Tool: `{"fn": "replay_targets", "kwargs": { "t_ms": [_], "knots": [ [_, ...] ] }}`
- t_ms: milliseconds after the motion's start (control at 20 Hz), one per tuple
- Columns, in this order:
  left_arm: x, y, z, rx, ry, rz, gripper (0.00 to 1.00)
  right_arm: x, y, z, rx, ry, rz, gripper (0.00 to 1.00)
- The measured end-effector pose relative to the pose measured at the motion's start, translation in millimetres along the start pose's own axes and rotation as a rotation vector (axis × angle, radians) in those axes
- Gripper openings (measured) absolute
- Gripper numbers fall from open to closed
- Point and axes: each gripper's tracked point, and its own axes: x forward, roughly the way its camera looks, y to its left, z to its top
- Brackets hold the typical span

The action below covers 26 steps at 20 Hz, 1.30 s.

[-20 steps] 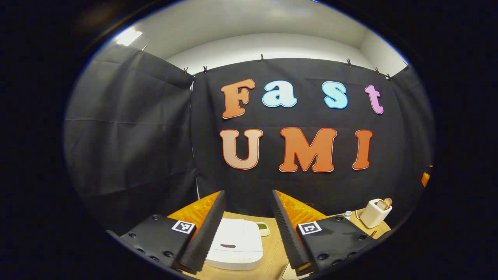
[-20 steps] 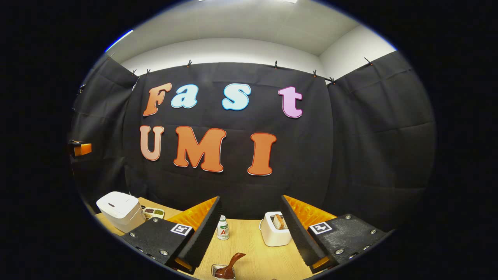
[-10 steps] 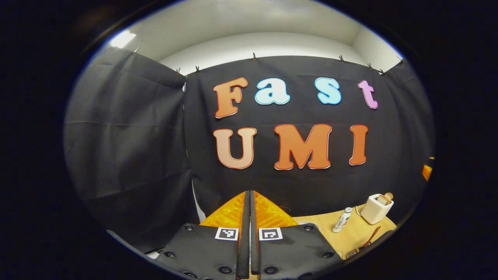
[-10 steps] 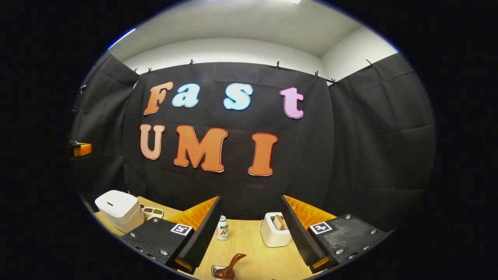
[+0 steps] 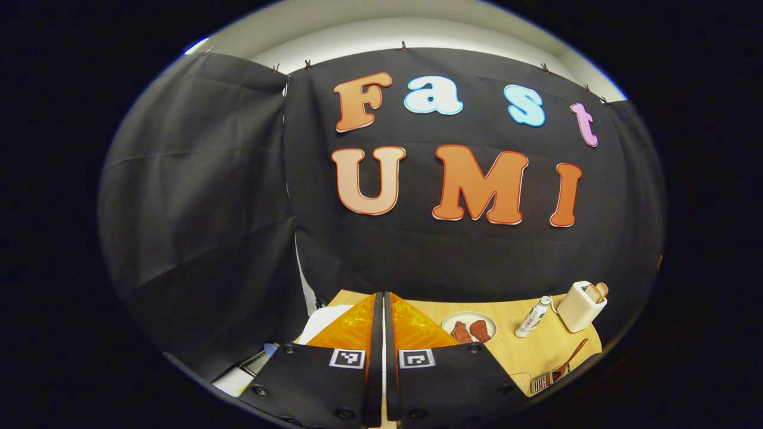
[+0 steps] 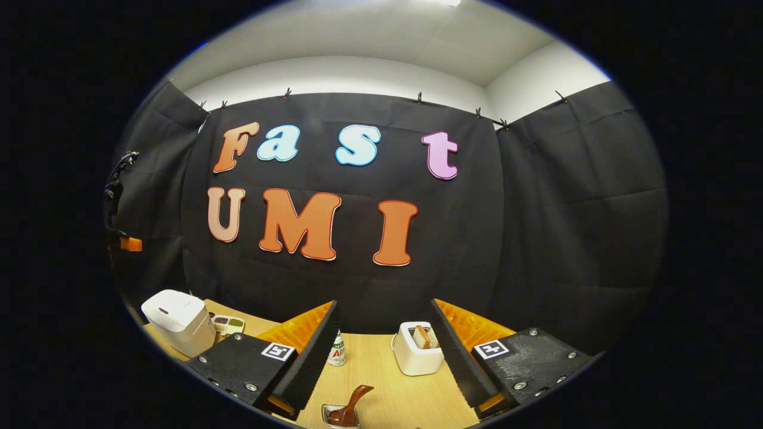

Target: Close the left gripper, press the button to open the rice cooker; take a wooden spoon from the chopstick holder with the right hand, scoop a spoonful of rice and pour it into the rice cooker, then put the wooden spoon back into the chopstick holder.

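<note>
In the left gripper view my left gripper (image 5: 382, 333) is shut with nothing between its fingers. The white rice cooker (image 5: 325, 317) lies just below and behind it, mostly hidden. A wooden spoon (image 5: 570, 356) leans in the chopstick holder (image 5: 541, 382) at the far right of the table. In the right gripper view my right gripper (image 6: 381, 351) stands open and empty above the wooden table (image 6: 381, 381). The brown wooden spoon (image 6: 356, 396) rests in the chopstick holder (image 6: 335, 415) just below the fingers. The rice cooker (image 6: 176, 317) sits far left with its lid down.
A white toaster (image 6: 417, 356) holding bread and a small bottle (image 6: 337, 350) stand ahead of the right gripper. A little divided dish (image 6: 228, 323) sits beside the cooker. In the left gripper view a plate (image 5: 469, 326) of reddish food, the bottle (image 5: 532, 317) and the toaster (image 5: 579, 307) line the back.
My left gripper went from open to shut, then tipped downward so more of the table shows. The right gripper has barely shifted and stays open.
</note>
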Motion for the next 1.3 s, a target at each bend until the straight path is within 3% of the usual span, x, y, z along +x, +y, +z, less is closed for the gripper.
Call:
{"fn": "replay_targets", "kwargs": {
  "t_ms": [200, 250, 700, 850, 1050, 1300],
  "knots": [
    [27, 20, -23, -0.044, 0.105, 0.017, 0.07, -5, -6, -5, -0.006, 0.006, -0.022, 0.97],
    [32, 24, -30, -0.061, 0.126, 0.016, 0.07, -6, -8, -7, -0.005, 0.008, -0.028, 0.94],
    [76, 48, -98, -0.164, 0.399, 0.019, 0.05, -22, -27, -23, 0.01, 0.037, -0.077, 0.94],
    [86, 47, -124, -0.22, 0.496, -0.006, 0.05, -28, -34, -32, 0.016, 0.06, -0.09, 0.97],
    [98, 42, -160, -0.297, 0.608, -0.036, 0.05, -33, -39, -44, 0.017, 0.094, -0.106, 0.94],
    [101, 39, -188, -0.325, 0.698, -0.039, 0.05, -37, -42, -51, 0.016, 0.112, -0.122, 0.94]
  ]
}}
